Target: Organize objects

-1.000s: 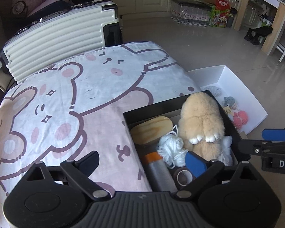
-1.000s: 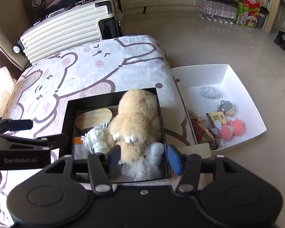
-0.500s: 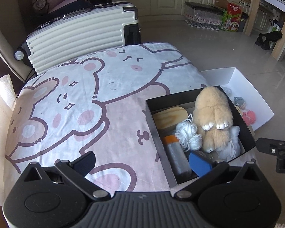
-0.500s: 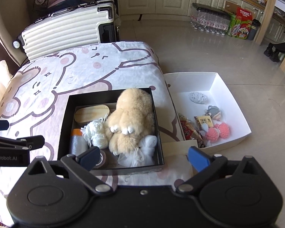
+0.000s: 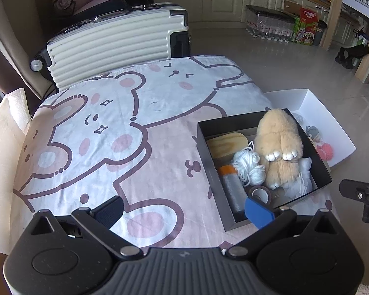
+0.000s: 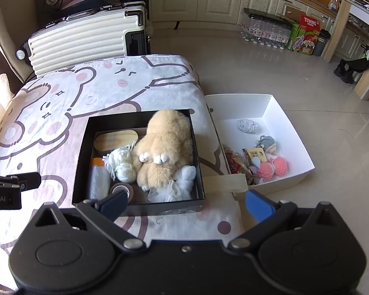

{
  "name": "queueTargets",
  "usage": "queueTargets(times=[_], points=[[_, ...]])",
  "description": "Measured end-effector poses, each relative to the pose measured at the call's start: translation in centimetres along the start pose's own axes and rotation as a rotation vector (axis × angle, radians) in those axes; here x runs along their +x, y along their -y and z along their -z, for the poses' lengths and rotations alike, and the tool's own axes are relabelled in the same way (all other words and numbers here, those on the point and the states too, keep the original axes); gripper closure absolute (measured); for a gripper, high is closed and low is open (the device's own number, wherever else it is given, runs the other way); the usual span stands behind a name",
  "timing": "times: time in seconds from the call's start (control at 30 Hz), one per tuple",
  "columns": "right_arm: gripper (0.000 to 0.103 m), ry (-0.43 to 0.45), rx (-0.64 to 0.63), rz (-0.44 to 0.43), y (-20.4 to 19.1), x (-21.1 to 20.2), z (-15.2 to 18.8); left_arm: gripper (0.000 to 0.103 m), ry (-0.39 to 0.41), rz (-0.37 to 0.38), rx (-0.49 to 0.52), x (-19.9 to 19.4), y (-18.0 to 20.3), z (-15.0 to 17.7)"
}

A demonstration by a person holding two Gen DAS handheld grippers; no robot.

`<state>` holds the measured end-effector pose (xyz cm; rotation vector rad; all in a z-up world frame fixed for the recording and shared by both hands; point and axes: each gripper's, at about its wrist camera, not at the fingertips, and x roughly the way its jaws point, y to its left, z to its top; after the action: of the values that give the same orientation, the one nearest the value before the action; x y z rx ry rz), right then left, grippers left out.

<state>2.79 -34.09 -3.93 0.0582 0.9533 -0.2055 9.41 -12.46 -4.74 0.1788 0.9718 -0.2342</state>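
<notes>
A: Jaw status?

B: left gripper (image 5: 184, 209) has its jaws spread wide, nothing between them, over the bear-print pink and white blanket (image 5: 135, 127). Its blue pad sits in front of the near corner of the black rectangular cardboard box (image 5: 201, 135), lower right of the left wrist view. Cannot tell if it touches the box.

A: Right one?

B: right gripper (image 6: 185, 202) is also wide, holding nothing. Dark pad overlaps the box's near wall, lower centre of the right wrist view; blue pad is off the box's right side.

A: Box contents?

B: Beige fluffy plush rabbit (image 6: 164, 147) lies along the right half, its upper end up on the far rim. Left of it a white yarn ball (image 6: 121, 163), touching the plush. Oval pale wooden piece (image 6: 115, 141) at the back left. Grey cylindrical bottle with orange cap (image 6: 97, 179) lies along the left wall. Brown tape roll (image 6: 121, 190) at the front, white mesh tuft (image 6: 182, 184) front right.

A: And the other bin?

B: White open cardboard tray (image 6: 295, 127) is on the floor just beside the blanket's edge, right of frame. Inside: grey knitted piece (image 6: 247, 124), pink crochet balls (image 6: 273, 167), a small grey-hatted doll (image 6: 267, 143), a snack packet (image 6: 233, 159) against the near-left wall.

A: Background?

B: Cream ribbed hard-shell suitcase (image 5: 115, 49) on its side, upper left, behind the blanket.
</notes>
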Motion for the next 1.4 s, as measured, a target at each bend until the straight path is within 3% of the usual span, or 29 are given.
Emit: queueTargets(times=[1.4], points=[[0.000,-0.004,0.013,-0.001,0.21,0.08,0.12,0.000,-0.022,0.004,-0.022,0.53,-0.59,0.13]])
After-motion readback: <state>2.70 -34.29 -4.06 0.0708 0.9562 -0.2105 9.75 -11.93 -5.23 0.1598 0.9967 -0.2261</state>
